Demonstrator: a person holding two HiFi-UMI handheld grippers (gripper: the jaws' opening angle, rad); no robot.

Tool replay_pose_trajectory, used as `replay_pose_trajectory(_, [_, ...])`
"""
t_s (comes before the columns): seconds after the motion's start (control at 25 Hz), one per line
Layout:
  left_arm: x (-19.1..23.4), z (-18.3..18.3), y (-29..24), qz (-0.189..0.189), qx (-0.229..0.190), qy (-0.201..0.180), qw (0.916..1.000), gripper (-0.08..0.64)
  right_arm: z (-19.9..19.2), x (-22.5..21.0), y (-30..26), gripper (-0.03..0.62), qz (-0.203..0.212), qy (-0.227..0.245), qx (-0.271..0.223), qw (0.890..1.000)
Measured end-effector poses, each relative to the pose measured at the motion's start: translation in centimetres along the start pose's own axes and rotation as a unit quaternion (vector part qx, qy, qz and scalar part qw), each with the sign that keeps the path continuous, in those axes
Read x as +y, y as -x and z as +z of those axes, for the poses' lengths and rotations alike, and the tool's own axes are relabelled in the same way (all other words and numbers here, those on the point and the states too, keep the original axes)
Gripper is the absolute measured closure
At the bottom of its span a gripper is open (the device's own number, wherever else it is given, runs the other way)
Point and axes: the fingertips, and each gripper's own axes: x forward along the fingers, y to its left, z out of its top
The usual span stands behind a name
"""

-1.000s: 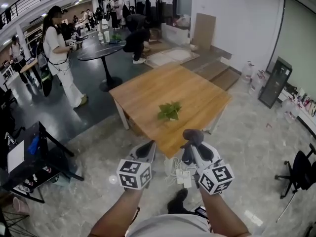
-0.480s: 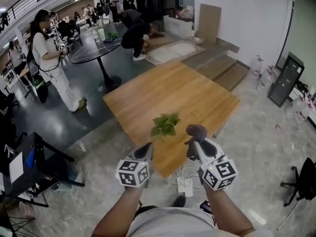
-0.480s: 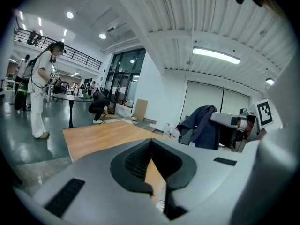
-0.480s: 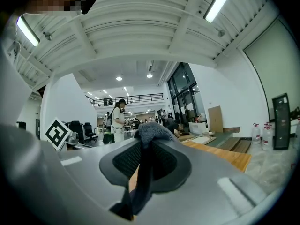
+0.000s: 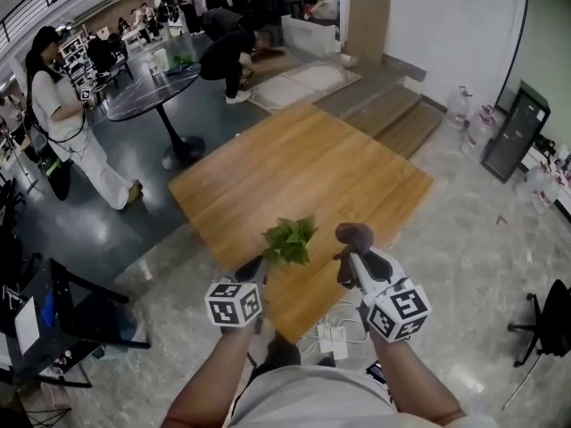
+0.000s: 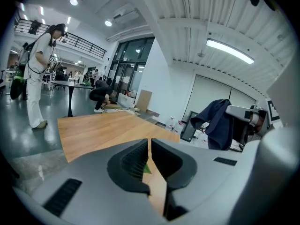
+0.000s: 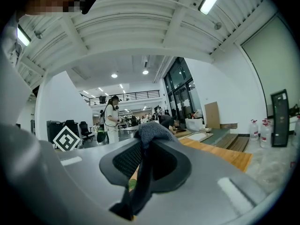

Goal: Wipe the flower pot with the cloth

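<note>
Left gripper (image 5: pixel 256 267): jaws pressed together with nothing between them. Its own view shows only a sliver of wood and green through the seam. Being empty, it is probably kept free to steady the pot.
Plant (image 5: pixel 290 237): stands at the near edge of the table, ahead of the two grippers and between their lines of reach. From above, its leaves cover the flower pot, so the pot's wall cannot be made out.
Table (image 5: pixel 312 163): wooden, and bare apart from the plant. The pot's place at the near edge puts it within reach from where the person stands.
Right gripper (image 5: pixel 350 257): jaws clamped on the cloth and held roughly level, aimed past the plant's right side.
Cloth (image 5: pixel 354 235): dark, bunched over the jaw tips, with a tail hanging down between the jaws. The wad ahead of the tips gives a soft face for wiping, so the hard jaws should not meet the pot.
Stage (judged): approach. Neither gripper touches the plant, and wiping has not begun.
</note>
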Motion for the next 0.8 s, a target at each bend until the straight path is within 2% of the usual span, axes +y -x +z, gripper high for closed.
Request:
replay_pose_trajectory(0.24, [4.7, -0.8, -7.3, -0.016, 0.06, 0.008, 0.9981, 0.505, -0.8, -3.4, -5.2, 0.545, -0.034, -0.007, 0.012, 0.999])
replay_pose_trajectory(0.4, [8.8, -1.5, -12.6, -0.021, 0.098, 0.013, 0.9949, 0.468, -2.9, -5.9, -9.8, 0.545, -0.055, -0.02, 0.028, 0.998])
replay_pose_trajectory(0.56, [12.2, -3.0, -16.9, -0.027, 0.143, 0.014, 0.9892, 0.453, -5.1, -7.7, -13.6, 0.545, -0.082, -0.036, 0.049, 0.995])
replay_pose_trajectory(0.8, [16.2, -6.1, -21.4, -0.042, 0.198, 0.041, 0.9785, 0.443, -9.3, -9.8, -17.2, 0.545, -0.117, -0.055, 0.085, 0.988])
